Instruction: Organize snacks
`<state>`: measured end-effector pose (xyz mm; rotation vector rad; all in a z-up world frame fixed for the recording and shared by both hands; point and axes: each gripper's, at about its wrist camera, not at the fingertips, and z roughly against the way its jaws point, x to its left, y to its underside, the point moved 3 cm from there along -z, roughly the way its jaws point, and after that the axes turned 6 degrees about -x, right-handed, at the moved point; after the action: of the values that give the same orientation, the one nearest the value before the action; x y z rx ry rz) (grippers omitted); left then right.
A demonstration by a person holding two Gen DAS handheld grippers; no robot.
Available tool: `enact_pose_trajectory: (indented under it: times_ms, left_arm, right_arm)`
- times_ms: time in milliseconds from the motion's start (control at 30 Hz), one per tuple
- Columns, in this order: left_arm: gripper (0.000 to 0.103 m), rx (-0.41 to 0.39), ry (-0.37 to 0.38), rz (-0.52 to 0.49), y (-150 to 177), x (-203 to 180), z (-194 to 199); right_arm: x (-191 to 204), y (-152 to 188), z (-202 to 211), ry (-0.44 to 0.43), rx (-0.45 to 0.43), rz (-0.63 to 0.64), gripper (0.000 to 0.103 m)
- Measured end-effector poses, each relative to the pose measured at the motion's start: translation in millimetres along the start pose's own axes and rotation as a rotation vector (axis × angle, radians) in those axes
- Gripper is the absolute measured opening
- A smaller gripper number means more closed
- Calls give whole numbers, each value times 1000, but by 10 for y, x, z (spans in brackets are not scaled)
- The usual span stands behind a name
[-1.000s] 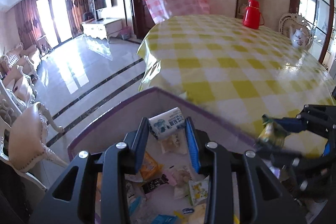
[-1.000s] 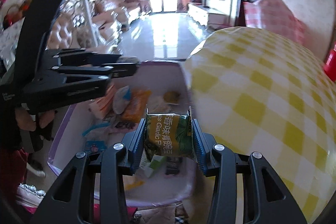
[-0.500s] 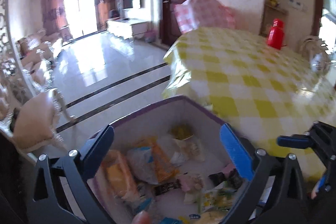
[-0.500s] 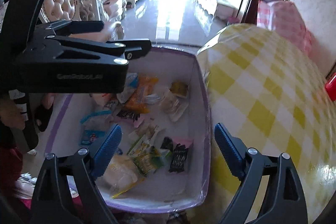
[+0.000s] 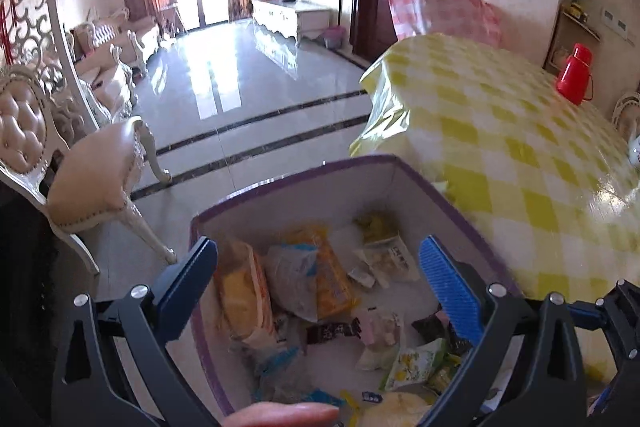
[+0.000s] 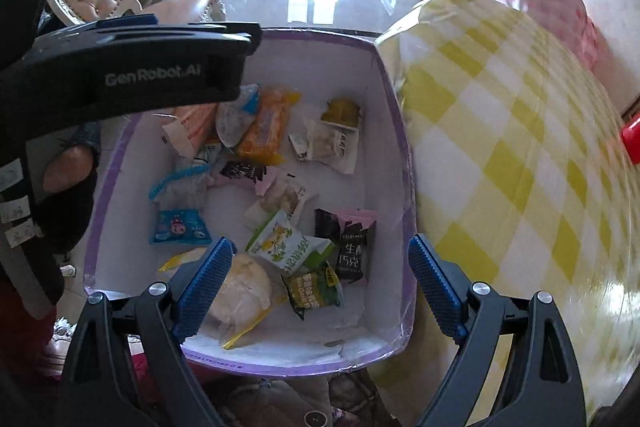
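Observation:
A white box with a purple rim [image 6: 394, 115] stands beside the table and holds several snack packets. The green garlic-flavour packet [image 6: 314, 291] lies in it near the front, next to a black chocolate packet [image 6: 352, 255]. A white-blue packet [image 5: 294, 269] lies at the far end beside an orange one [image 5: 332, 275]. My right gripper [image 6: 318, 283] is open and empty above the box's near end. My left gripper [image 5: 318, 281] is open and empty above the box; its body shows in the right wrist view [image 6: 132, 71].
The table with a yellow checked cloth [image 5: 500, 131] is right of the box, with a red thermos [image 5: 575, 73] at its far side. A padded chair [image 5: 96, 179] stands left of the box on the glossy floor. A fingertip [image 5: 284, 415] shows at the bottom edge.
Both grippers opened. The left one let go of the white-blue packet and the right one let go of the green packet; both packets now lie in the box. Both grippers have risen.

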<state>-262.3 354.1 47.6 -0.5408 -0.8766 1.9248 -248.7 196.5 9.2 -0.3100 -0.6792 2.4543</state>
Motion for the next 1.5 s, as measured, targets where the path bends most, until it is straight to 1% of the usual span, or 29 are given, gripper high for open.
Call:
enact_pose_trajectory:
  times_ms: [167,300,1500]
  left_arm:
    - [101,31,-6,15,36,27,-91]
    - [101,39,-13,9,47,12,-119]
    - [101,62,-9,-2,105,6,-214]
  right_arm:
    - [-44,6,-56,6,6,-24,86]
    - [-39,5,-46,2,-2,-25,87]
    - [-3,106,-107,-6,14,-33,87]
